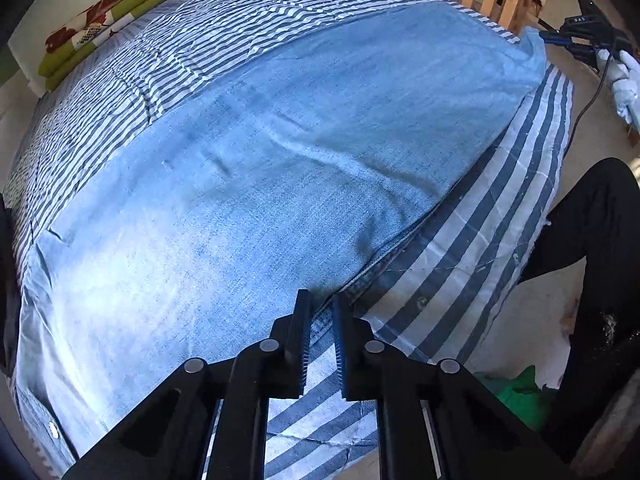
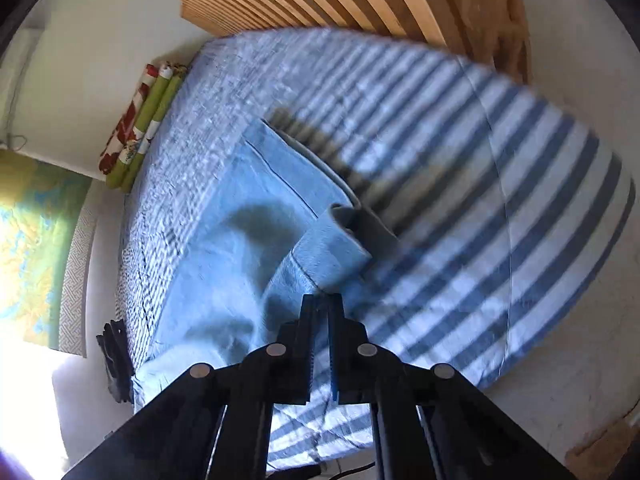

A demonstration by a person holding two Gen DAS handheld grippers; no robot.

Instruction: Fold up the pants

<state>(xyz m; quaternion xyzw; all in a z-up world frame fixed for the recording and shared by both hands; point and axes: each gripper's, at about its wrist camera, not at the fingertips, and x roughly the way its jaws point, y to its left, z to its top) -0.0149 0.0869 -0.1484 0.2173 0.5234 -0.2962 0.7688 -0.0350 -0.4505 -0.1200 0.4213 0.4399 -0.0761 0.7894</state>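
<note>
L gripper [image 1: 322,320] jaws pinch the jeans [image 1: 248,168] seam edge at the near side. R gripper [image 2: 322,312] jaws pinch the hem end; jeans' long axis runs between them.

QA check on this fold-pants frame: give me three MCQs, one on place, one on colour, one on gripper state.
1. Where do the jeans lie?
A. on the striped bedspread
B. on the floor
C. on a chair

2. What colour are they?
A. black
B. light blue
C. red

3. How does the left gripper stand?
A. wide open above the cloth
B. closed on the jeans' edge
C. holding a hanger

Answers: A, stripes show on either side of the denim; B, pale blue throughout; B, its fingers pinch the seam edge.
</note>
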